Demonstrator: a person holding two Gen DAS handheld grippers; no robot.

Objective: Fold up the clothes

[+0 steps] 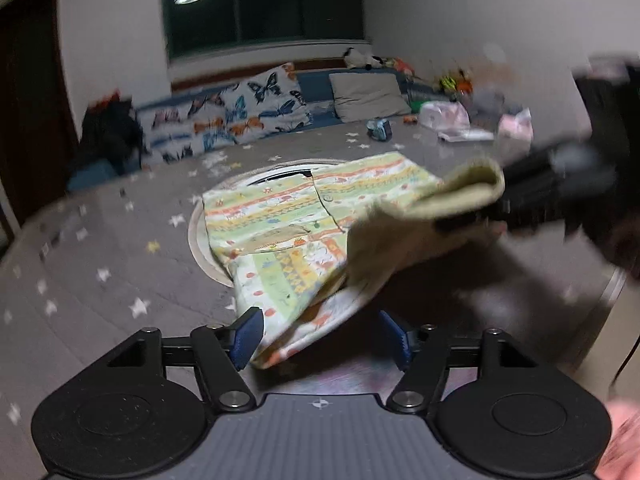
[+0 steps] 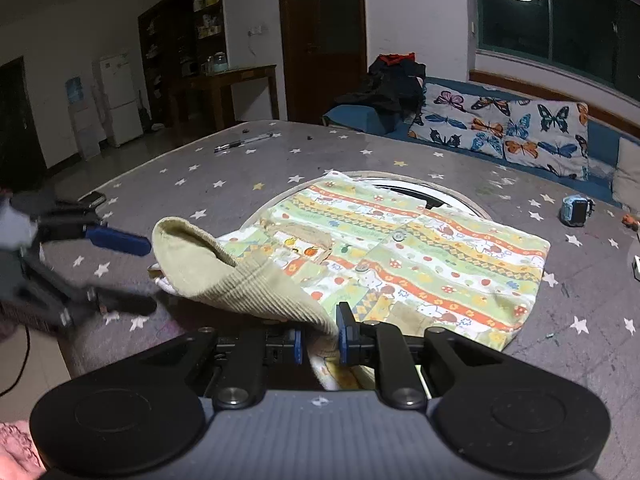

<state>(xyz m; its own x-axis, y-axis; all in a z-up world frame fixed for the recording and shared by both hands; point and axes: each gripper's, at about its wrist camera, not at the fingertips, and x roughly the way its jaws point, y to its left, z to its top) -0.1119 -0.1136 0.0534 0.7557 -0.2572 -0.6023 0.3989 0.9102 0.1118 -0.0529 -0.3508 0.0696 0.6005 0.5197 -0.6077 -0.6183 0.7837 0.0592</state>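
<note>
Grey star-print bed (image 2: pixel 240 168) carried the patterned shirt (image 2: pixel 420 248) at frame centre. My right tool (image 2: pixel 319 346) pinched its sleeve (image 2: pixel 224 276); my left tool (image 1: pixel 320 336) stood wide, apparently around the hem. Blur hid contact; a missed grab could drag the fold askew.

right gripper (image 1: pixel 472 216) blurred, perhaps gripping cloth.

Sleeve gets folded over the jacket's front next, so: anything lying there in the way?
Nothing visible. The right gripper holds the sleeve; the jacket front is bare; the blue watch lies aside on the starry sheet.
</note>
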